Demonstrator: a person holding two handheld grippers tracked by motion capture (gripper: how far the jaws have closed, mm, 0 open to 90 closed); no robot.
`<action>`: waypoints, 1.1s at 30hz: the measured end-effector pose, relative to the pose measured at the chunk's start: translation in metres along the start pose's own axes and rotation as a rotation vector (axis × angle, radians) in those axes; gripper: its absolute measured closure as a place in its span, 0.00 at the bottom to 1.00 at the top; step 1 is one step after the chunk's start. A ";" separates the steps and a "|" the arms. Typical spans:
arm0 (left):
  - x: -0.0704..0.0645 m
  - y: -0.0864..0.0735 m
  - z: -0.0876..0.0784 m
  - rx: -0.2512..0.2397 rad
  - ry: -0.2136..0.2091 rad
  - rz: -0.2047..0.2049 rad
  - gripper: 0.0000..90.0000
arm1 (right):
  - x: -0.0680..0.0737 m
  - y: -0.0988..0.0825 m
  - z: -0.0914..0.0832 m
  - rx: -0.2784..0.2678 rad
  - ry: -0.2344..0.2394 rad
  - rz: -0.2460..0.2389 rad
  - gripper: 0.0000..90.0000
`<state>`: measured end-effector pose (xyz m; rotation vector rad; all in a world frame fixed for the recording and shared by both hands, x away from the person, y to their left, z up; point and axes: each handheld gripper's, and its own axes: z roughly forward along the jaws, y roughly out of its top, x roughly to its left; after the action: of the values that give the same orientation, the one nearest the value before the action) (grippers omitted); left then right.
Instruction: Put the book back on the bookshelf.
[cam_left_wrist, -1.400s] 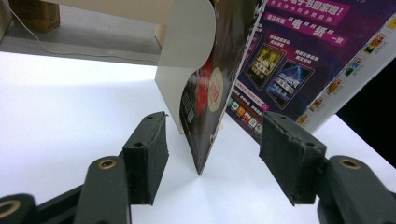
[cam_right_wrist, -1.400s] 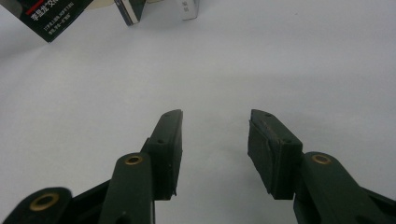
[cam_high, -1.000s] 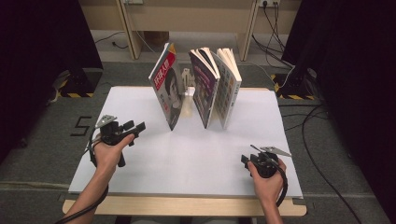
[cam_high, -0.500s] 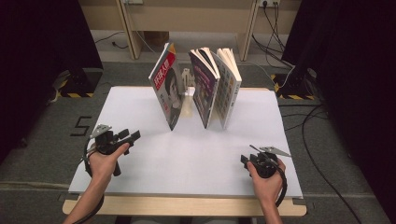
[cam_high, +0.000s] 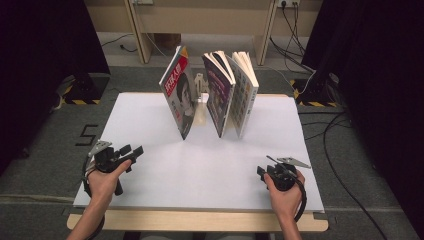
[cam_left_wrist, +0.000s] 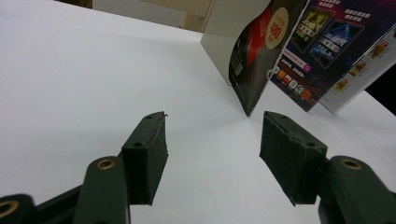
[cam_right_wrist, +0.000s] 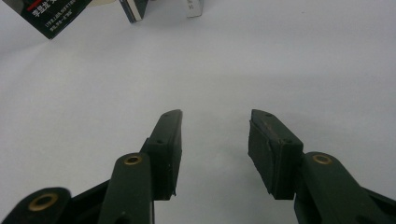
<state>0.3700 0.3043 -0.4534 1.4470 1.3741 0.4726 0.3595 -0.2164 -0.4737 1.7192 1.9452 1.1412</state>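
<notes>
Grey carpet and dark curtains sit around a wide white counter. Near its far edge stand three things upright: a red magazine leaning to one side, then a purple book and a white book close together, with a small pale stand between the magazine and the purple book.

Both hands are at the near edge, well apart from the books. The left claw has slid back toward the person and a bit lower than a second ago — it now sits at the near left corner. Its jaws are spread wide with nothing between them; in the left gripper view they point at the magazine's bottom corner. The right claw has kept its place at the near right, also open and empty, low over the bare white top.

I think this means the hands are resting, not reaching. The books are standing on their own, so either the job is finished or a new grab has not started.
</notes>
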 end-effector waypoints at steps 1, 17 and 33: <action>0.001 -0.001 -0.001 -0.001 0.000 0.001 0.44 | 0.000 0.000 0.000 -0.001 -0.003 -0.004 0.61; 0.025 -0.019 -0.009 0.014 0.048 -0.015 0.44 | 0.000 0.000 0.000 0.000 0.001 -0.002 0.61; 0.040 -0.034 -0.017 0.003 0.083 -0.023 0.44 | 0.002 -0.001 0.002 0.010 0.001 -0.006 0.61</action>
<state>0.3498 0.3406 -0.4900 1.4265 1.4560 0.5212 0.3594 -0.2140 -0.4750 1.7174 1.9586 1.1320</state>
